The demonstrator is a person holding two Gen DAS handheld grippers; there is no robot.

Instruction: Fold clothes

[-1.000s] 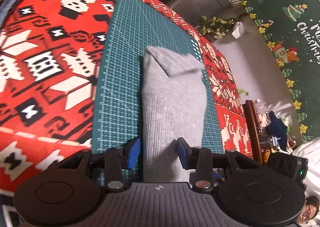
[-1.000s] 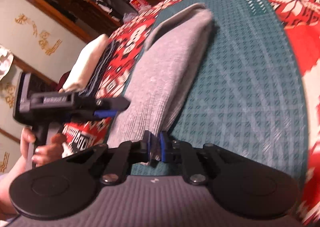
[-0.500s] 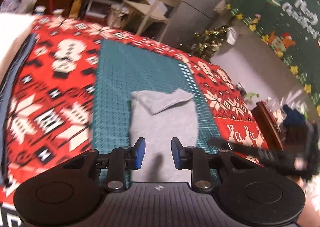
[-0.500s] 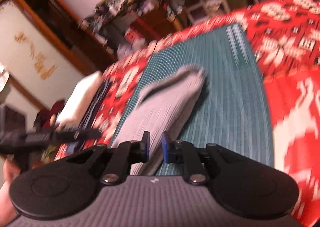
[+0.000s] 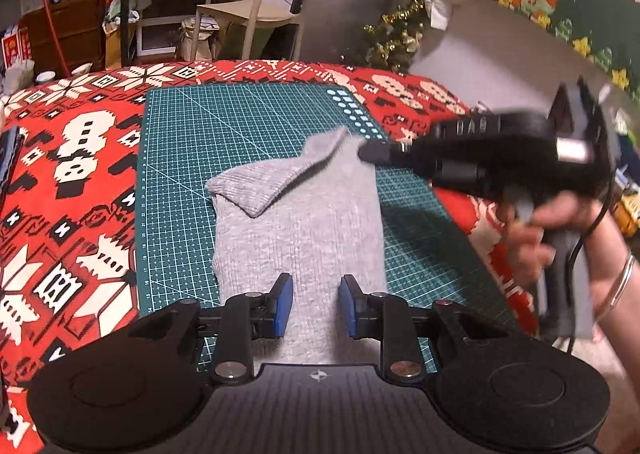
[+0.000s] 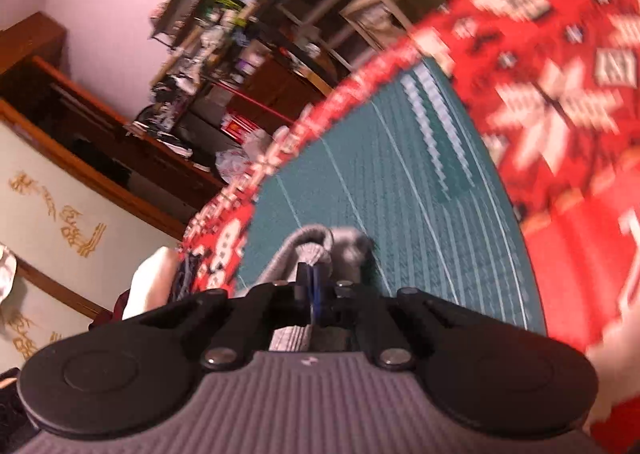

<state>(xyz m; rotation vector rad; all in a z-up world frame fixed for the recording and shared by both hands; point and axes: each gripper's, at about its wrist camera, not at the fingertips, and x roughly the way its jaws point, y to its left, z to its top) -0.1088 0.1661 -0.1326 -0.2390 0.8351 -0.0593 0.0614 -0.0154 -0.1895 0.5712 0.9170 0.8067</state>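
- A grey knitted garment point(image 5: 298, 238) lay folded into a long strip on the green cutting mat point(image 5: 180, 157), which covered the middle of a desk spread with a red patterned cloth point(image 5: 72, 157).
- The strip ran from the near edge of the desk toward its far edge, and at its far end a flap was turned back diagonally across it.
- The left gripper point(image 5: 314, 306) hovered over the near end of the garment with its blue-padded fingers point(image 5: 284, 304) apart. They were closing slightly, with only the grey cloth seen below the gap and nothing pinched.
- The right gripper point(image 6: 310, 284) came in from the desk's right side, blurred in the left wrist view, with a hand point(image 5: 536, 242) wrapped round its handle and a bangle on the wrist.
- Its fingers were drawn together at the far right corner of the garment. In the right wrist view a grey fold bunched right at the tips, but motion blur left it unclear whether cloth was actually pinched.
- Past the far edge of the desk stood a pale chair point(image 5: 264, 1) and cluttered shelves point(image 5: 160, 13); a small decorated tree point(image 5: 396, 37) stood to the right.
- A dark flat item point(image 5: 8, 161) lay at the desk's left edge, mostly cut off.
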